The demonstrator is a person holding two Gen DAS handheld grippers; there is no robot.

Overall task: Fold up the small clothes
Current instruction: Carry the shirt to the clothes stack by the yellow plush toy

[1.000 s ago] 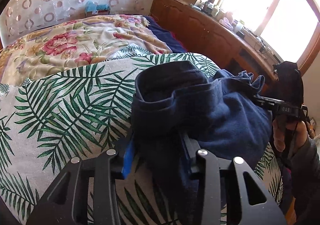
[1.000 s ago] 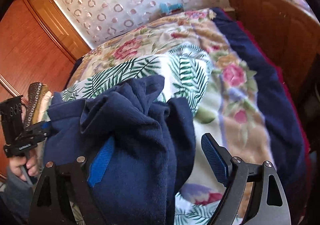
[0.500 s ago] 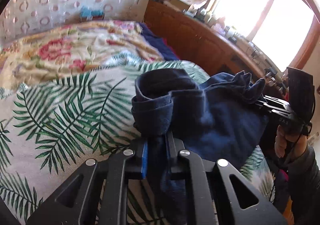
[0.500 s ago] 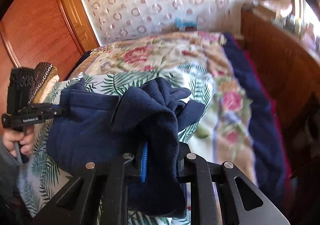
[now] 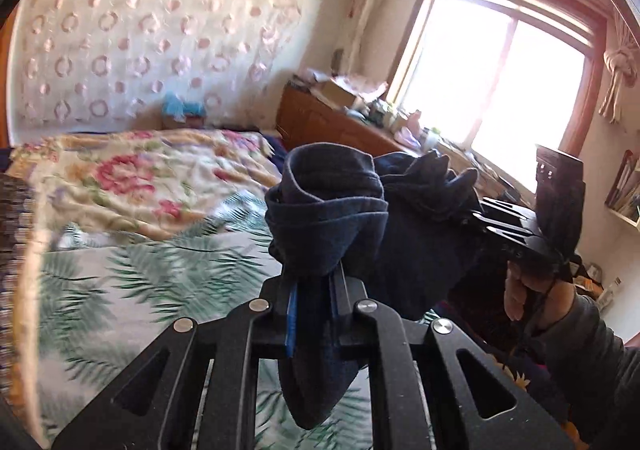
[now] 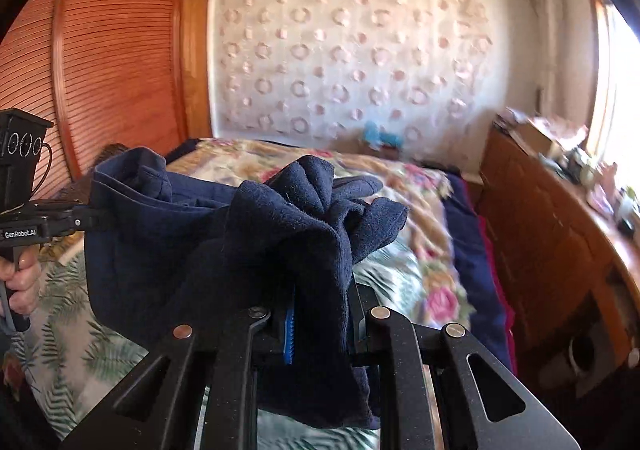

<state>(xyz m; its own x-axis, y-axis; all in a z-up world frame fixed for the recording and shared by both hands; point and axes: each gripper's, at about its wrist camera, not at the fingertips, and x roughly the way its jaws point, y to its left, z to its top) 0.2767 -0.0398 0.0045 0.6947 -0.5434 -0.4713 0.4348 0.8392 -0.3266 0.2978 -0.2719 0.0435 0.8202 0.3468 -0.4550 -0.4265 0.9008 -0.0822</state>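
Observation:
A small dark navy garment (image 5: 332, 226) (image 6: 280, 234) hangs in the air above the bed, stretched between both grippers. My left gripper (image 5: 314, 290) is shut on one bunched corner of it, cloth pinched between the blue pads. My right gripper (image 6: 320, 314) is shut on the opposite bunched corner. In the left wrist view the right gripper (image 5: 472, 210) shows at the right, held by a hand (image 5: 532, 294). In the right wrist view the left gripper (image 6: 86, 219) shows at the left edge, gripping the cloth's hem.
Below lies the bed with a palm-leaf sheet (image 5: 132, 282) and a floral blanket (image 5: 132, 178). A wooden sideboard (image 6: 552, 226) cluttered with small items runs under the bright window (image 5: 496, 78). Wooden louvred doors (image 6: 100, 62) stand at the left; a blue item (image 6: 380, 136) sits at the headboard wall.
Both grippers closed on the navy garment's corners and lifted it off the bed. The views now point higher, showing wall and window.

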